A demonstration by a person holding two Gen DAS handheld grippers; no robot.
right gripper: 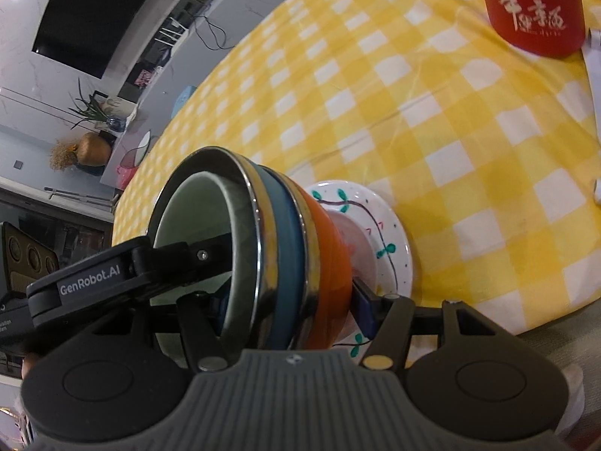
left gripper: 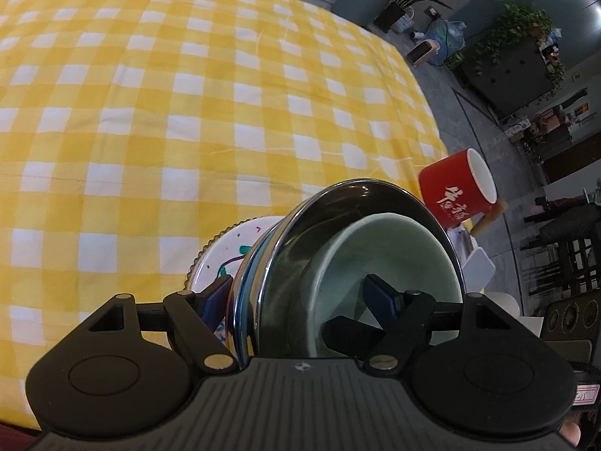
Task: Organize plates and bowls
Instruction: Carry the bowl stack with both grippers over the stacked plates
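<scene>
My left gripper (left gripper: 300,297) is clamped across the stack of bowls (left gripper: 338,248): one blue finger (left gripper: 216,298) sits outside, against the patterned plate (left gripper: 240,242), the other (left gripper: 379,297) inside the pale green bowl (left gripper: 394,248). The stack fills the lower centre of the left wrist view, from 6 toward 1 o'clock, tilted on its side relative to the camera.

My right gripper (right gripper: 289,304) grips the same stack from the opposite side. One finger (right gripper: 362,306) presses behind the orange bowl (right gripper: 326,248), near the plate (right gripper: 387,225); the other is partly hidden inside the green bowl (right gripper: 176,206). The left gripper's body (marked GenRobot.AI) reaches in from 9 o'clock in this view.

Order visible from the mouth: green bowl, steel bowl (right gripper: 248,233), blue bowl (right gripper: 281,233), orange bowl, then plate. The plate lies over the yellow checked tablecloth (left gripper: 188,112).

A red mug (left gripper: 454,191) stands at 3 o'clock in the left view, and at 1 o'clock (right gripper: 533,11) in the right.
</scene>
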